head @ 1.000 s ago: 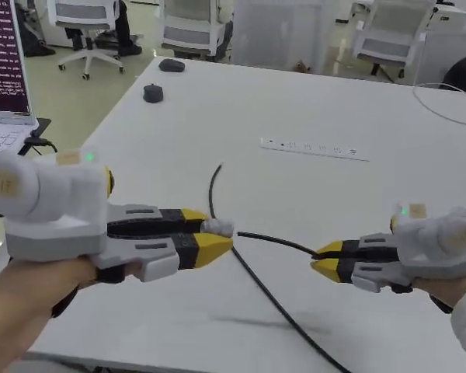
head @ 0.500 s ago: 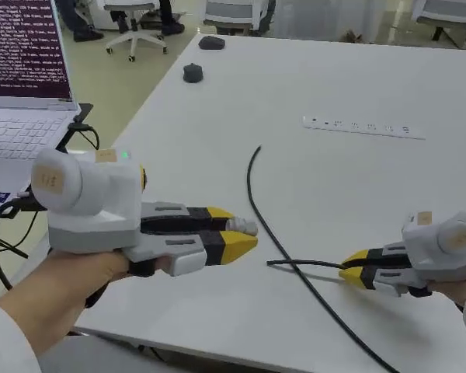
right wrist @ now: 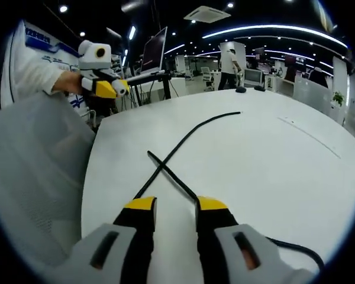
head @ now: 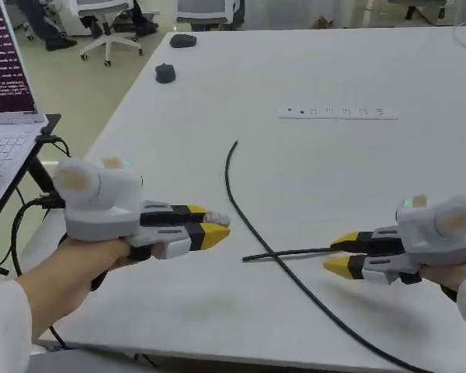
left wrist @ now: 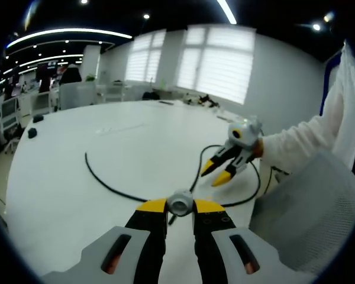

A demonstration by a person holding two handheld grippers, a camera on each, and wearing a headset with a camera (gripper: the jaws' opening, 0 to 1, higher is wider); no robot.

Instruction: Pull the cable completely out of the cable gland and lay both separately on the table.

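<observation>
One laptop point(head: 4, 116) stands off the left edge of the table point(head: 311, 179), and two mice point(head: 165, 73) lie near its far left corner. The left gripper point(head: 217, 223) is clamped on the single grey gland point(left wrist: 180, 202), held above the table and apart from the cable. The one black cable point(head: 227, 183) lies to its right, crossing itself, with its free end pointing toward the gland. One power strip point(head: 338, 113) lies beyond. The right gripper point(head: 328, 256) has its jaws spread, and the cable runs between them.
</observation>
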